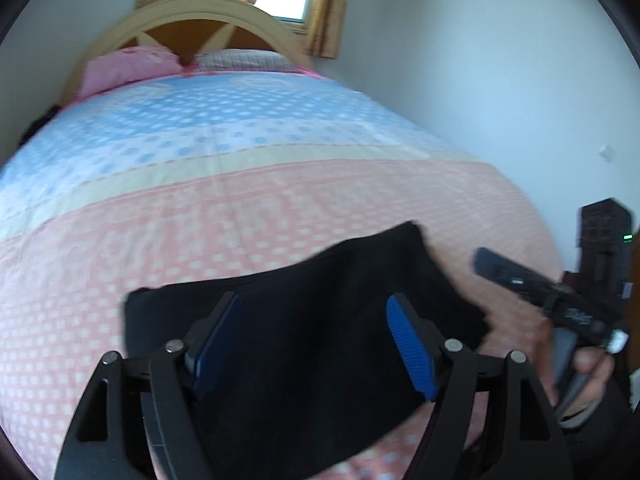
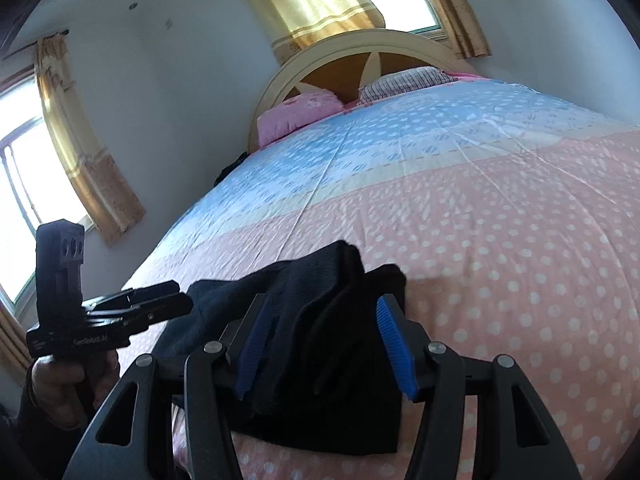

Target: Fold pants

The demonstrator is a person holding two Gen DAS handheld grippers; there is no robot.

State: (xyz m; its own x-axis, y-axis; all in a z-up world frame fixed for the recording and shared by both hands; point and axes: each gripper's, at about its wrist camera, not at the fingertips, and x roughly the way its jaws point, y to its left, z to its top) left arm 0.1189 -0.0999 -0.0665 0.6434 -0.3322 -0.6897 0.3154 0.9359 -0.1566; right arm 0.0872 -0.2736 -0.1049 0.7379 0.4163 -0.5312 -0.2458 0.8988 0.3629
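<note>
Black pants (image 1: 304,320) lie folded into a compact bundle on the pink dotted part of the bedspread (image 1: 200,224), near the foot of the bed. My left gripper (image 1: 312,320) is open just above the bundle, holding nothing. In the right wrist view the pants (image 2: 320,344) show as a thick stack with rumpled top layers. My right gripper (image 2: 320,332) is open over them, holding nothing. Each gripper also shows in the other's view: the right one (image 1: 532,284) at the bundle's right, the left one (image 2: 120,312) at its left.
The bedspread (image 2: 480,240) is pink near me and blue toward the headboard (image 1: 192,16). A pink pillow (image 1: 128,68) and a checked pillow (image 1: 244,60) lie at the head. White walls and gold curtains (image 2: 312,0) surround the bed.
</note>
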